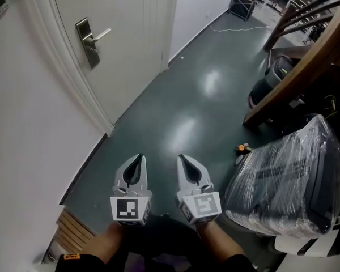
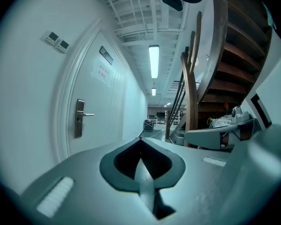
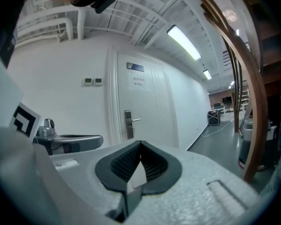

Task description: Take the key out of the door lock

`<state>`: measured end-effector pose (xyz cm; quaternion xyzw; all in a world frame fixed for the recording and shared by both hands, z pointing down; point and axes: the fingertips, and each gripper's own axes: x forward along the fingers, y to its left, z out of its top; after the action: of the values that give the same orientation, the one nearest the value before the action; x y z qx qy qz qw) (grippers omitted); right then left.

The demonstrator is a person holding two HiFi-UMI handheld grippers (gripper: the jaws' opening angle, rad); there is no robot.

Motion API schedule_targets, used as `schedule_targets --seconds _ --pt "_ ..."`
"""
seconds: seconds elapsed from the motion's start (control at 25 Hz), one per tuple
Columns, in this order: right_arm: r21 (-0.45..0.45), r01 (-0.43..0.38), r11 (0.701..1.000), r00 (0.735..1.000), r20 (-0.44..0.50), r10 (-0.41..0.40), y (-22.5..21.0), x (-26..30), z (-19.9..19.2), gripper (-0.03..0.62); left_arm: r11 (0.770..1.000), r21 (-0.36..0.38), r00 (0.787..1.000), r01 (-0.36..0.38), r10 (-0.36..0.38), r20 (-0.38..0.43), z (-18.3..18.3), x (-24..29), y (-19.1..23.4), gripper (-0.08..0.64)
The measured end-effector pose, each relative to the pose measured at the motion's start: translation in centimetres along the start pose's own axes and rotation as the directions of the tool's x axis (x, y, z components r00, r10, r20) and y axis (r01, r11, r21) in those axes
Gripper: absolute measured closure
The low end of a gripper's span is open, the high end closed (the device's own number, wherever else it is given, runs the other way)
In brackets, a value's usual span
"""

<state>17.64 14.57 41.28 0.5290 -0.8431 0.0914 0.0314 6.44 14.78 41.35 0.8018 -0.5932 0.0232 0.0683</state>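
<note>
A white door (image 1: 124, 33) stands at the upper left, with a metal lock plate (image 1: 88, 43) and a lever handle (image 1: 102, 35) on it. No key can be made out at this distance. The lock plate (image 2: 79, 118) shows small at the left of the left gripper view, and the same lock plate (image 3: 129, 124) sits near the middle of the right gripper view. My left gripper (image 1: 137, 158) and right gripper (image 1: 181, 158) hover side by side over the dark floor, well short of the door. Both are shut with nothing between their jaws.
A bulky item wrapped in clear plastic (image 1: 289, 180) sits close at the right, under a wooden staircase (image 1: 306, 50). A small orange object (image 1: 243, 148) lies on the floor. Wooden slats (image 1: 73, 231) lie by the wall at the lower left. The corridor runs on past the door.
</note>
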Motion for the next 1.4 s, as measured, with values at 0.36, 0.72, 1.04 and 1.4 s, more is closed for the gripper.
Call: schedule_targets --seconds 0.36,0.72,1.04,1.4 --pt "-0.053 -0.004 0.999 1.000 0.018 0.005 0.5 11.7 3.9 0.601 0.998 -0.009 0.996 0.054 -0.054 0.064 3.3 9.6 7.3 0.541" --pt "-0.095 -0.078 0.992 0.996 0.037 0.082 3.4 22.2 6.1 0.601 0.999 0.012 0.992 -0.044 0.043 0.117 6.5 14.0 17.2 0.541" --pt "-0.078 -0.184 0.980 0.982 0.025 0.187 5.1 28.7 6.5 0.601 0.984 0.004 0.978 -0.177 0.175 0.111 6.2 15.8 23.0 0.541" --pt "-0.101 -0.368 0.924 0.929 -0.008 0.369 5.7 39.4 6.4 0.601 0.944 -0.023 0.939 -0.328 0.329 0.099 6.1 22.4 28.3 0.541"
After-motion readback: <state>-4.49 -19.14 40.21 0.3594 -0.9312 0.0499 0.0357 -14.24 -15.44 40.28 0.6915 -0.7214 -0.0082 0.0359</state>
